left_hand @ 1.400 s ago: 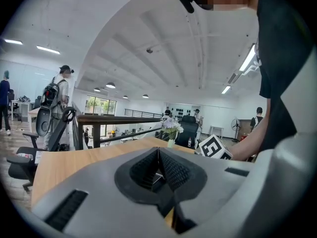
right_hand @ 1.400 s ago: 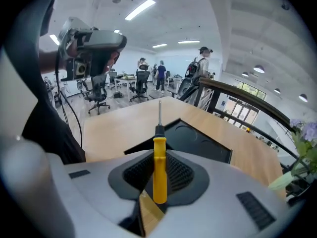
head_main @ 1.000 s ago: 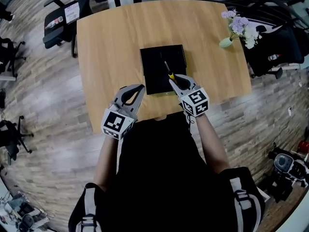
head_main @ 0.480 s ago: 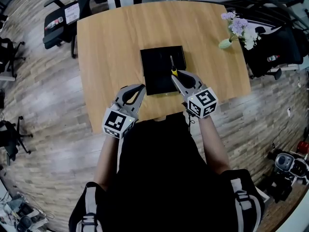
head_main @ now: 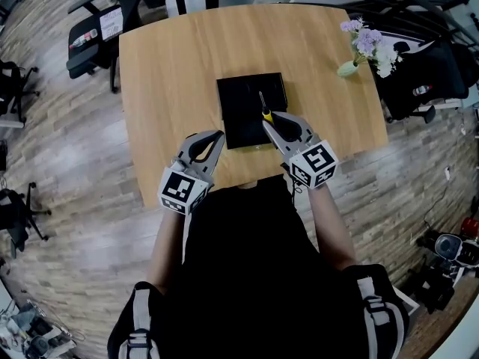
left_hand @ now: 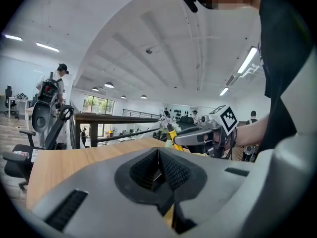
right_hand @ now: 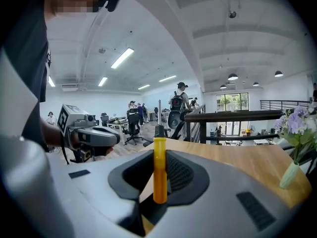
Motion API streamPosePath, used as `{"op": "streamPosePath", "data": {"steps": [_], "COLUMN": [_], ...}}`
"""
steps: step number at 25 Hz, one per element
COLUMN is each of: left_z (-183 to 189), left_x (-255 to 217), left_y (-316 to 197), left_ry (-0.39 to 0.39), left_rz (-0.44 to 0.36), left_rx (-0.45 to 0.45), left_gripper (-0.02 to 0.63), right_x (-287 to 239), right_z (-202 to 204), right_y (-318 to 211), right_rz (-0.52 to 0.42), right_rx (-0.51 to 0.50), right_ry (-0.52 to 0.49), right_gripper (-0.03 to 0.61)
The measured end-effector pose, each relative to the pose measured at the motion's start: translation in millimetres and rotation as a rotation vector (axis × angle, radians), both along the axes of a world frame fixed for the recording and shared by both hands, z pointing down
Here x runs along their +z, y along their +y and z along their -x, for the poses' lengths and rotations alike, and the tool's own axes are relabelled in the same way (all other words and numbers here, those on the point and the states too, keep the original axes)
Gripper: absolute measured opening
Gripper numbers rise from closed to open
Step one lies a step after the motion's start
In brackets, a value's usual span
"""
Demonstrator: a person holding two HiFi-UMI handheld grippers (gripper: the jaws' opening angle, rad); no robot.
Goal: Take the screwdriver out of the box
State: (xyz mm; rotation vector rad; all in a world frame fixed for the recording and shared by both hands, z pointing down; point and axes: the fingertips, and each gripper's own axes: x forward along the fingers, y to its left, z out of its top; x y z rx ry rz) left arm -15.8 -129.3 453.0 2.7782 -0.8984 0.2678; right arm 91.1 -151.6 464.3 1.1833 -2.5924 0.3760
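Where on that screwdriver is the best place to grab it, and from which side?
Take the screwdriver by its thick yellow handle, coming from the handle end, fingers on either side. The handle is broad enough to pinch; the metal shaft is thin. The right gripper holds it that way, shaft pointing up, away from the person.

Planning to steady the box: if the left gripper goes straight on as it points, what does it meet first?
Likely the box, at its near left edge just ahead of the left gripper; depth unclear.
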Motion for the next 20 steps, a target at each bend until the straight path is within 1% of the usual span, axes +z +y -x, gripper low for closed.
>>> {"op": "streamPosePath", "data": {"steps": [10,20], "left_z": [-2,-4], "left_x": [-3,-1], "left_y": [1,3], "left_ry": [0.008,0.009], "left_rz": [-0.005,-0.001], "left_rx": [0.001,0.013], "left_gripper": [0.023,0.023], "right_x": [-1,3], "right_z": [0,-1], "right_y": [10,16], "right_rz": [-0.002,0.0], "right_rx": [-0.003,0.002], "right_ry": [-0.012,0.008], "right_gripper": [0.086,0.086]}}
